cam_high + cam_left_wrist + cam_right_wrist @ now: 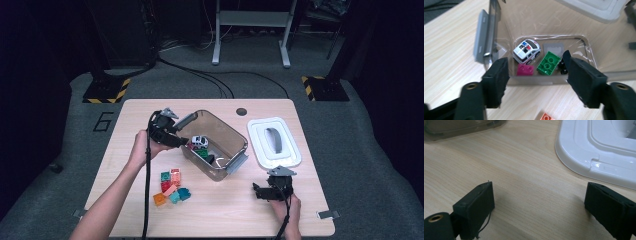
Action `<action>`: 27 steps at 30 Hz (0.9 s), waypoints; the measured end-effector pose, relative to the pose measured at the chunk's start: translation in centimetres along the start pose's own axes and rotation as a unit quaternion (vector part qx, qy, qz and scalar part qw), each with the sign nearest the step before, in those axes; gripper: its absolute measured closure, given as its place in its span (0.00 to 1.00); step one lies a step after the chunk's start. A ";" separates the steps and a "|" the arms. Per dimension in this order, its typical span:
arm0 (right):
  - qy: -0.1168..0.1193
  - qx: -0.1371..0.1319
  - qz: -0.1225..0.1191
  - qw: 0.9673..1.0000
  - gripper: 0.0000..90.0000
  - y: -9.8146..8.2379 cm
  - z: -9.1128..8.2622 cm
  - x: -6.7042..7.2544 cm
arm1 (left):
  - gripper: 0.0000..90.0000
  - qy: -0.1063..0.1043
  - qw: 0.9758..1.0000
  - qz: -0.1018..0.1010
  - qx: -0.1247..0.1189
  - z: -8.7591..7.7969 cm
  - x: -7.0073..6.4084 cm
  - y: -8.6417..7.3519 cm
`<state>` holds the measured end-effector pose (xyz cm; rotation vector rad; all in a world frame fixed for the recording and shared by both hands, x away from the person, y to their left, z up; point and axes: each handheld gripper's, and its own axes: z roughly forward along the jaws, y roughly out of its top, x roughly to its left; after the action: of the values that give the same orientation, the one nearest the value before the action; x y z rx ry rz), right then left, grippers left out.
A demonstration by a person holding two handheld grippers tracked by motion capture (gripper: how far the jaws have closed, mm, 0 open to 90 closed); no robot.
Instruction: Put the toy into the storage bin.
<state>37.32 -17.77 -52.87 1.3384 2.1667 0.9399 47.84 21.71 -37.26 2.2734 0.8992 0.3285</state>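
Your left gripper [535, 75] hangs released over the bin [235, 137] holding the toy car [526, 50]; right gripper [539, 207] released near the tabletop's front edge.

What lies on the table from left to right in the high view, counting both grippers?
Left gripper → loose bricks → clear bin holding the toy car → right gripper → white lid.
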 end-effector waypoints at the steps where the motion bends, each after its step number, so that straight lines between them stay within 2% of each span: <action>1: 0.000 0.000 0.000 1.000 0.09 0.0 0.0 0.0 | 0.32 0.002 1.000 0.003 -0.001 -0.5 0.0 -0.2; 7: -0.001 0.001 0.000 1.000 0.09 0.0 0.0 0.0 | 0.19 0.021 1.000 0.007 -0.007 -2.8 -0.1 -2.3; 13: -0.001 0.001 0.001 1.000 0.09 0.0 0.0 0.0 | 0.16 0.032 0.999 0.000 -0.009 -3.4 -0.3 -5.1; 15: -0.001 0.001 0.000 1.000 0.09 0.0 0.0 0.0 | 0.15 0.036 0.999 -0.011 -0.010 -3.2 -0.1 -6.3; 17: -0.001 0.001 0.000 1.000 0.09 0.0 0.0 0.0 | 0.14 0.031 0.999 -0.017 -0.004 -2.9 0.2 -7.1; 19: -0.001 0.001 0.000 1.000 0.09 0.0 0.0 0.0 | 0.12 0.030 0.999 -0.032 -0.005 -2.3 0.5 -8.0; 21: -0.001 0.000 0.000 1.000 0.09 0.0 0.0 0.0 | 0.07 0.028 0.999 -0.042 -0.004 -1.8 0.8 -8.8; 23: -0.001 0.001 0.000 1.000 0.09 0.0 0.0 0.0 | 0.07 0.028 0.998 -0.063 -0.012 -1.1 0.9 -9.7; 27: -0.001 0.001 0.000 1.000 0.09 0.0 0.0 0.0 | 0.06 0.025 0.997 -0.072 -0.001 0.3 1.1 -11.0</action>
<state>37.32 -17.78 -52.88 1.3401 2.1659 0.9375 43.11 28.26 -44.78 2.1923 1.0823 0.3238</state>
